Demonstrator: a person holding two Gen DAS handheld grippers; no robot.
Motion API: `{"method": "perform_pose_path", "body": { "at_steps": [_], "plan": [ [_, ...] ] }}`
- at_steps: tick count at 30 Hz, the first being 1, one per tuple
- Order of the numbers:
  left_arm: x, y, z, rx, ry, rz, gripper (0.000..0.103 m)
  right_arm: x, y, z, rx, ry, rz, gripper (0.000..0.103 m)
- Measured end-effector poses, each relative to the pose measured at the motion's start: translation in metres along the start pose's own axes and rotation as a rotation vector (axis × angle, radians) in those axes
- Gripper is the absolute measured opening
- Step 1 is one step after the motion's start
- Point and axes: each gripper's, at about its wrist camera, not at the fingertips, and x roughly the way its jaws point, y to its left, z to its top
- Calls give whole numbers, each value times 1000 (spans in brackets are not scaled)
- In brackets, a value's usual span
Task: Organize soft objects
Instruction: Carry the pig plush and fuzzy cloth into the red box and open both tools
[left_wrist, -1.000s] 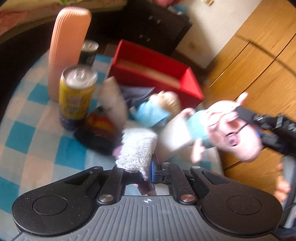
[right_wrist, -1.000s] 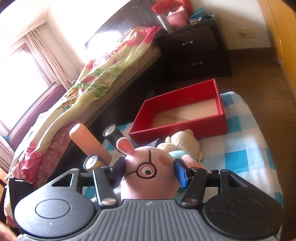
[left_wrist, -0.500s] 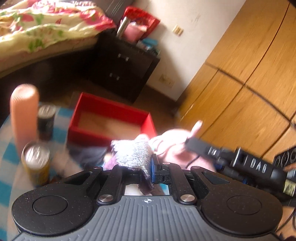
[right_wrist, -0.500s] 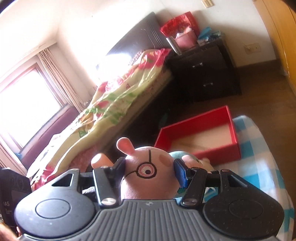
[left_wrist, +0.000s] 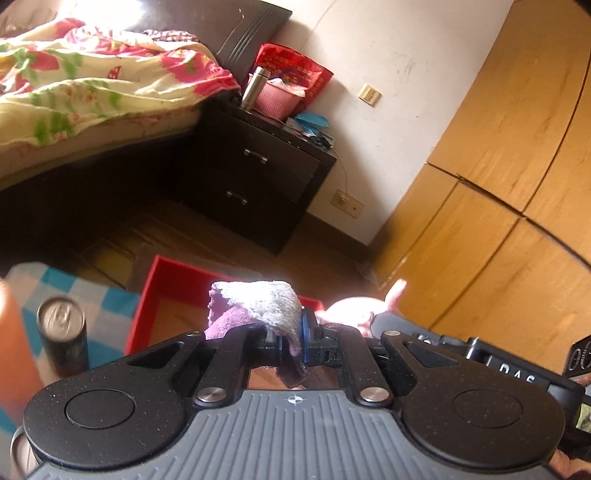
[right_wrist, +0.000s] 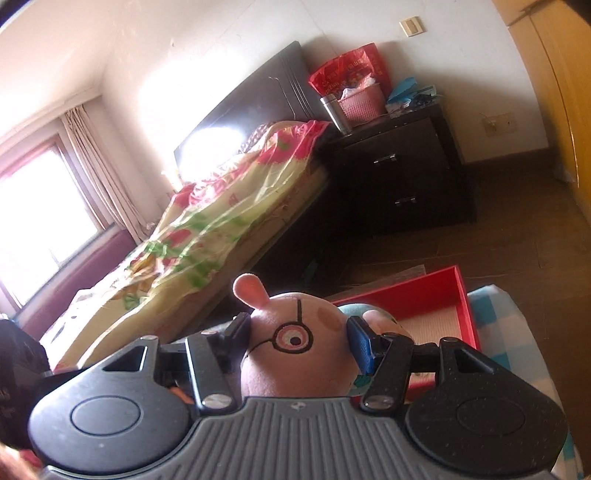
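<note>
My left gripper (left_wrist: 290, 341) is shut on a fuzzy grey and purple cloth (left_wrist: 262, 306) and holds it up above the table. My right gripper (right_wrist: 299, 338) is shut on the head of a pink pig plush toy (right_wrist: 295, 350) with glasses; the toy also shows in the left wrist view (left_wrist: 351, 310), to the right of the cloth. A red open box (right_wrist: 463, 306) with a pale bottom lies on the blue checked tablecloth (right_wrist: 491, 310), beyond both grippers; it also shows in the left wrist view (left_wrist: 173, 284).
A dark drink can (left_wrist: 62, 332) and an orange ribbed bottle (left_wrist: 14, 339) stand at the left of the table. A dark nightstand (left_wrist: 258, 177), a bed with a floral quilt (right_wrist: 207, 225) and wooden wardrobe doors (left_wrist: 498, 184) lie beyond the table.
Both grippers have risen and tilted upward with their loads. The table's toys and the yellow can have dropped out of view; more of the room shows.
</note>
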Motion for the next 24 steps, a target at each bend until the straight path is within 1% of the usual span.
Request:
{"method": "perform_pose_path", "body": {
  "at_steps": [2,5,6,7,9,11,13,14,15,16,17,18,19,22,24],
  "plan": [
    [17,3,0,8,9,18,6,15,-5,1,-15,1,-26,35],
    [42,12,-5,28,14,51,6,37,-13,5,-35,-10,-38,35],
    [48,16,-5,31,15,52,7,44,-17,5,-41,-17,-47,35],
    [54,20,-6,37,15,64,7,51,-19,5,-52,-22,-55,35],
    [68,26,-10,61,9,113,8,69,-28,4,-69,-31,-69,35],
    [79,35,-12,49,22,129,10,88,-37,3,-82,-22,-88,35],
    [87,43,-13,50,30,152,19,105,-43,1,-94,-14,-116,36],
    [89,44,-14,53,36,166,33,111,-46,-1,-94,-16,-134,38],
    [90,44,-15,54,38,184,56,116,-49,-2,-98,-16,-153,38],
    [89,44,-15,61,30,204,67,117,-49,-2,-99,-30,-167,38],
    [86,42,-17,77,9,223,77,116,-49,-2,-99,-49,-170,44],
    [84,39,-17,95,-11,237,78,114,-49,-1,-96,-59,-167,52],
    [82,37,-17,106,-11,240,78,112,-49,0,-88,-62,-160,54],
    [70,32,-16,92,-1,205,78,101,-49,5,-62,-51,-140,54],
    [59,26,-15,91,1,196,78,88,-44,3,-77,-55,-147,54]
  ]
}}
